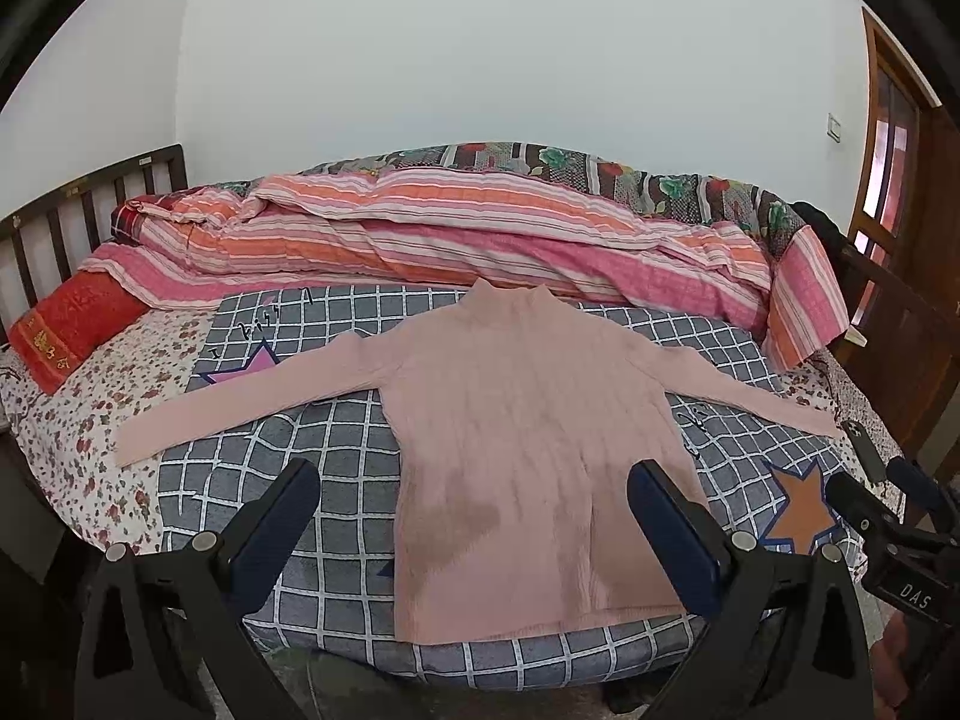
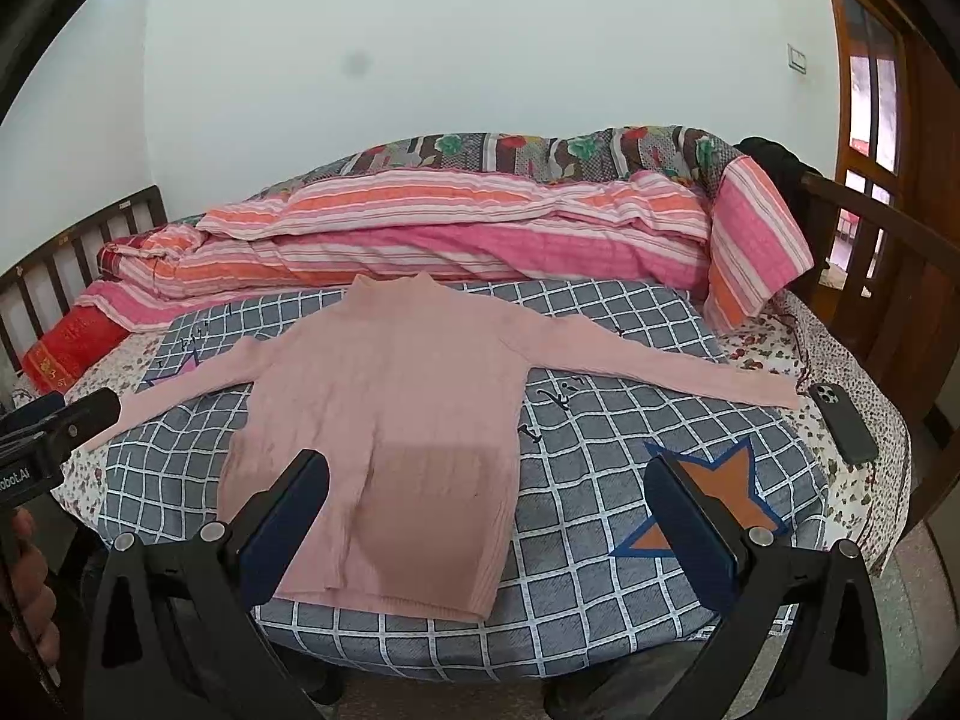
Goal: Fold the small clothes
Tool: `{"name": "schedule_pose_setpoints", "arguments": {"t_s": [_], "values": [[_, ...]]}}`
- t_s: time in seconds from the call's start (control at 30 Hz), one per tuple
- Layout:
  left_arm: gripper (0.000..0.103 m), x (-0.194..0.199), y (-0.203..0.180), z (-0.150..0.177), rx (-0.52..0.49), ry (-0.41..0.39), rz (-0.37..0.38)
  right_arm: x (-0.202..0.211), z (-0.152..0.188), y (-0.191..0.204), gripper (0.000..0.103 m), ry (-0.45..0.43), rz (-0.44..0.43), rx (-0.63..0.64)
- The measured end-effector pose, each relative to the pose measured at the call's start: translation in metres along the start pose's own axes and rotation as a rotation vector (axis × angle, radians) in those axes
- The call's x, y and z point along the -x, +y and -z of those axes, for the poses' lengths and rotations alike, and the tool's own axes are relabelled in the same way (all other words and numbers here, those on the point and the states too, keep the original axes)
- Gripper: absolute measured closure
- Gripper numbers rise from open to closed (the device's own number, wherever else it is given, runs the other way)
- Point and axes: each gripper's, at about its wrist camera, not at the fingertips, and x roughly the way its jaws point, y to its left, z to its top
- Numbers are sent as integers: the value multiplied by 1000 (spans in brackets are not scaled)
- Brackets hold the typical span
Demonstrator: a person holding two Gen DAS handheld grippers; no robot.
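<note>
A pink ribbed sweater [image 1: 516, 420] [image 2: 396, 420] lies flat and face up on a grey checked blanket [image 1: 336, 438] [image 2: 600, 480], collar at the far side, hem toward me, both sleeves spread wide. My left gripper [image 1: 474, 480] hovers open above the hem end, nothing between its fingers. My right gripper [image 2: 489, 474] is open too, held over the sweater's lower right edge and the blanket beside it. Neither gripper touches the cloth. In the left wrist view the right gripper [image 1: 888, 492] shows at the right edge.
A rolled pink-and-orange striped quilt [image 1: 456, 234] [image 2: 456, 228] lies behind the sweater. A dark phone [image 2: 840, 420] [image 1: 864, 444] rests near the right sleeve's cuff. A red pillow [image 1: 72, 324] sits at the far left. Wooden bed rails [image 2: 888, 276] and a door stand to the right.
</note>
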Motion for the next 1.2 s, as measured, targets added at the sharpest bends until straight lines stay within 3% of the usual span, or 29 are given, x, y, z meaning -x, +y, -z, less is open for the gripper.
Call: {"name": "schedule_pose_setpoints", "arguments": {"t_s": [1.2], "values": [[0,3,2,-5,-4,-3,23,-2,-2,14,0,-1,-24,0]]}}
